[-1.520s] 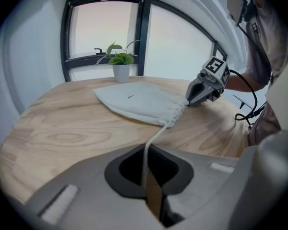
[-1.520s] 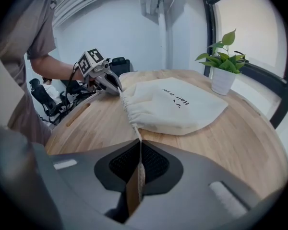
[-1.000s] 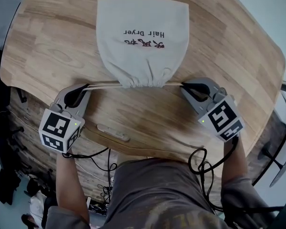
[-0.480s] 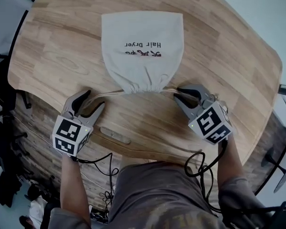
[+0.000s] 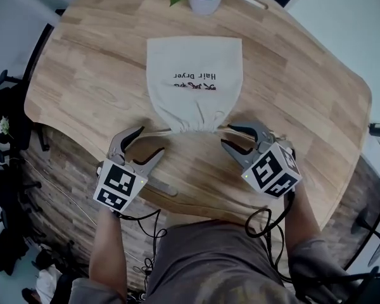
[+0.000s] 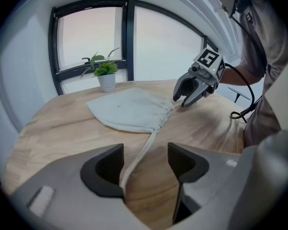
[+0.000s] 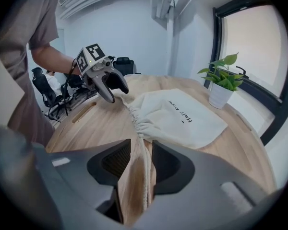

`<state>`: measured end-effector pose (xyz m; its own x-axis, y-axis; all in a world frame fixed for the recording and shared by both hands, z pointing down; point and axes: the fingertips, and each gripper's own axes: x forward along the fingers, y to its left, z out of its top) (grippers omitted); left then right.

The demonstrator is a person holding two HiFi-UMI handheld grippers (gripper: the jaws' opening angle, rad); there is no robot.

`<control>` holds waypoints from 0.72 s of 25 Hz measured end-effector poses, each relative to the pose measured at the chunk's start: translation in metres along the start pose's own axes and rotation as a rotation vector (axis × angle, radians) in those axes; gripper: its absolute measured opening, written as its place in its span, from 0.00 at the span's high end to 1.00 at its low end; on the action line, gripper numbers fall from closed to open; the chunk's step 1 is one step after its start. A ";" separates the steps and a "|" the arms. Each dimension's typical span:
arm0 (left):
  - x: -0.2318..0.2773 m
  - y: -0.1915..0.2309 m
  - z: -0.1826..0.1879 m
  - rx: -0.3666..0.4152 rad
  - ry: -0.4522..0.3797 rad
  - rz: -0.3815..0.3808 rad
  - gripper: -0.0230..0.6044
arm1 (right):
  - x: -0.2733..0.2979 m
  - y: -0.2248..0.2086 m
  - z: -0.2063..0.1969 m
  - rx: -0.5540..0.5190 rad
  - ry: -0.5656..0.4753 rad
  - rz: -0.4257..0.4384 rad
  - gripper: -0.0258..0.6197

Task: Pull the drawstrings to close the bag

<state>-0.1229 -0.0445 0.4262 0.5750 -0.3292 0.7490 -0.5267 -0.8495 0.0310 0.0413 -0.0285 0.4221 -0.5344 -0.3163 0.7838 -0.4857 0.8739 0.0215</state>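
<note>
A soft cream cloth bag (image 5: 193, 75) lies flat on the tabletop (image 5: 304, 100), puckered mouth at 6 o'clock, bare wood-grain at 3 and 9. The left hand-held gripper (image 5: 149, 141) gapes, a woven drawstring (image 6: 145, 147) loose between its jaws. The right hand-held gripper (image 5: 228, 136), jaws just opening, straddles the other drawstring (image 7: 146, 176).

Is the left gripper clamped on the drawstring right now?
No: the left gripper has its jaws apart, with the drawstring lying loose between them.

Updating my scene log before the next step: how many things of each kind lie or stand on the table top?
Cloth bag: 1
Drawstrings: 2
Potted plant: 1
Total: 4
</note>
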 end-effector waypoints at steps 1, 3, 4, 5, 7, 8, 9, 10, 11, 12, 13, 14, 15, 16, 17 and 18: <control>0.006 -0.001 0.004 0.016 0.001 -0.011 0.50 | 0.003 0.001 0.001 -0.005 0.002 0.006 0.70; 0.016 -0.004 0.009 0.046 0.011 -0.035 0.50 | 0.008 0.001 0.001 -0.008 0.005 0.014 0.71; 0.021 -0.005 0.010 0.056 0.016 -0.048 0.50 | 0.010 0.000 0.001 -0.006 0.007 0.017 0.71; 0.026 -0.006 0.010 0.062 0.018 -0.059 0.50 | 0.013 -0.001 0.001 -0.005 0.010 0.020 0.72; 0.033 -0.007 0.009 0.063 0.022 -0.079 0.50 | 0.018 -0.003 -0.002 -0.002 0.017 0.024 0.73; 0.035 -0.008 0.007 0.061 0.022 -0.086 0.50 | 0.021 -0.003 -0.003 0.000 0.019 0.027 0.73; 0.037 -0.009 0.007 0.056 0.018 -0.091 0.51 | 0.023 -0.002 -0.004 0.003 0.022 0.031 0.74; 0.037 -0.008 0.007 0.048 0.012 -0.093 0.51 | 0.025 -0.002 -0.005 0.005 0.025 0.036 0.74; 0.037 -0.007 0.007 0.042 0.004 -0.092 0.52 | 0.027 -0.001 -0.006 0.006 0.027 0.041 0.74; 0.037 -0.006 0.007 0.041 -0.001 -0.090 0.53 | 0.028 0.000 -0.006 0.005 0.028 0.045 0.74; 0.037 -0.005 0.008 0.047 -0.005 -0.090 0.56 | 0.029 0.001 -0.006 0.004 0.025 0.048 0.75; 0.037 -0.005 0.009 0.057 -0.008 -0.091 0.60 | 0.029 0.001 -0.006 0.005 0.019 0.049 0.77; 0.036 -0.005 0.009 0.071 -0.008 -0.092 0.67 | 0.028 0.002 -0.006 0.007 0.014 0.050 0.78; 0.036 -0.006 0.009 0.088 -0.007 -0.091 0.76 | 0.028 0.003 -0.006 0.010 0.010 0.049 0.79; 0.035 -0.006 0.008 0.105 -0.004 -0.090 0.84 | 0.027 0.003 -0.006 0.012 0.008 0.046 0.79; 0.035 -0.007 0.007 0.121 -0.001 -0.090 0.93 | 0.027 0.003 -0.007 0.014 0.007 0.041 0.81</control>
<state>-0.0950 -0.0534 0.4474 0.6174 -0.2500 0.7458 -0.3940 -0.9189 0.0182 0.0301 -0.0320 0.4478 -0.5490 -0.2775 0.7884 -0.4731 0.8808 -0.0194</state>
